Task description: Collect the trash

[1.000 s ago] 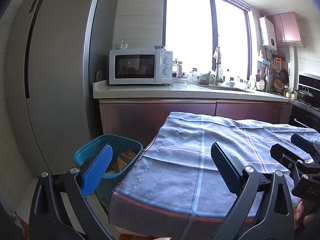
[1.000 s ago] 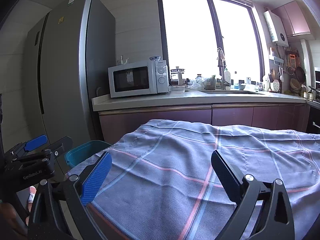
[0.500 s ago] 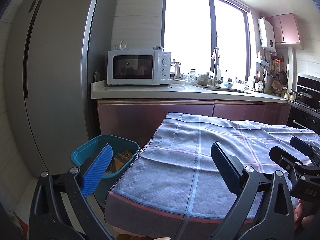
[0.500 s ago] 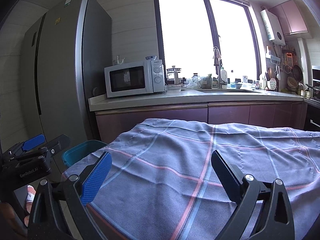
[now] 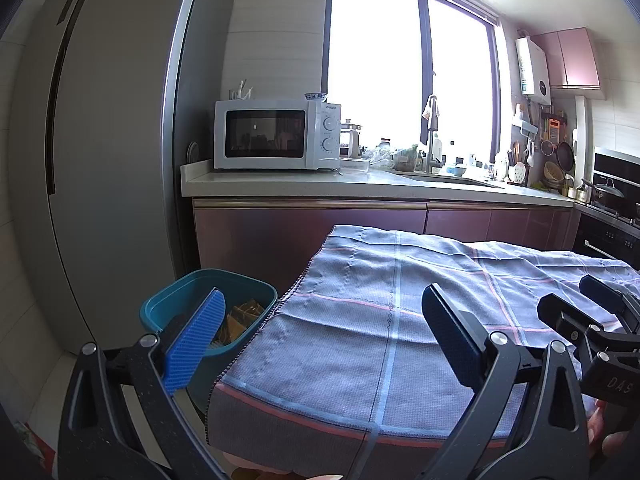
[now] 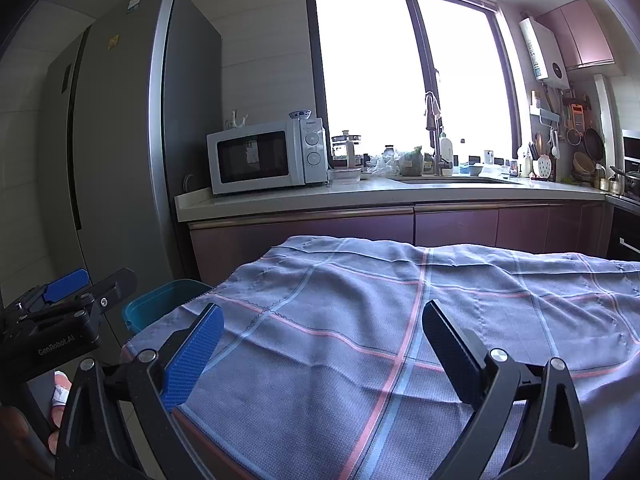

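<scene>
1. Two grippers are hovering side by side over a cloth-covered surface; the left gripper is showing its fingers spread wide apart with nothing between them.
2. The right gripper is likewise holding its fingers wide apart and empty, above the grey-blue checked cloth.
3. In the left wrist view, the right gripper is appearing at the right edge, just beside the left one.
4. In the right wrist view, the left gripper is showing at the left edge, with part of a person's hand below it.
5. A teal trash bin is standing on the floor just beside the left edge of the cloth, between it and the tall grey refrigerator.
6. Brownish crumpled trash is lying inside the bin; what the pieces are cannot be told.
7. Beyond the cloth, a kitchen counter is carrying a white microwave, with a sink tap further along under the bright window.
8. The cloth's top is lying wrinkled, with pink and pale blue stripes crossing it.
</scene>
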A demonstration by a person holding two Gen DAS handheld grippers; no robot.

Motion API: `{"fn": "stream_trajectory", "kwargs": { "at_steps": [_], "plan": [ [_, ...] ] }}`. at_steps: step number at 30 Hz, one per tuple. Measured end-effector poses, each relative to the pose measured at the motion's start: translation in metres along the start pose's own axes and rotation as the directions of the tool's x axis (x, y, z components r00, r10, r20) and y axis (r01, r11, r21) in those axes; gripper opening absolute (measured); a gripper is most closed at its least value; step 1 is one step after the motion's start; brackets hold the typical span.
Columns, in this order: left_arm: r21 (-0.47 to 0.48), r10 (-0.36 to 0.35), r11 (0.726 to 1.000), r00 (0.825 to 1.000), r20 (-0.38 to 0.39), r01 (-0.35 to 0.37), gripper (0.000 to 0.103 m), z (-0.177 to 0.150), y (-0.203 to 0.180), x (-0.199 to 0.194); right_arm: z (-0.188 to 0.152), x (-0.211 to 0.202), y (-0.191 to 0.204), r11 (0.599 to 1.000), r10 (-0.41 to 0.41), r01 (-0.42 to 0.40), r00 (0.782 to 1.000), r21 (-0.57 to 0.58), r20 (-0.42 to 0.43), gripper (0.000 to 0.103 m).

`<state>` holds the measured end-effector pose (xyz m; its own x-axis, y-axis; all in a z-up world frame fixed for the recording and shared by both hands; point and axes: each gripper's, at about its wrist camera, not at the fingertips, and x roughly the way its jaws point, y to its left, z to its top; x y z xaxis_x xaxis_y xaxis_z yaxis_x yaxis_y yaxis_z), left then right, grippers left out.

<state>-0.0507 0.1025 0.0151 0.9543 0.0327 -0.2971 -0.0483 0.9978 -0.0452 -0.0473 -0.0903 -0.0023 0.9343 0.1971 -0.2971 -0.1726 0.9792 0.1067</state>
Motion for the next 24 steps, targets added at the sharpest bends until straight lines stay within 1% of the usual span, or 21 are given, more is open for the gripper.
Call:
{"fn": "stream_trajectory", "kwargs": {
  "at_steps": [24],
  "plan": [
    [-0.003, 0.000, 1.000, 1.000, -0.002, 0.000, 0.097, -0.0002, -0.0002, -0.0002, -0.0007, 0.0005, -0.0002, 1.000, -0.014, 0.014, 1.000, 0.012, -0.001, 0.096]
  ]
}}
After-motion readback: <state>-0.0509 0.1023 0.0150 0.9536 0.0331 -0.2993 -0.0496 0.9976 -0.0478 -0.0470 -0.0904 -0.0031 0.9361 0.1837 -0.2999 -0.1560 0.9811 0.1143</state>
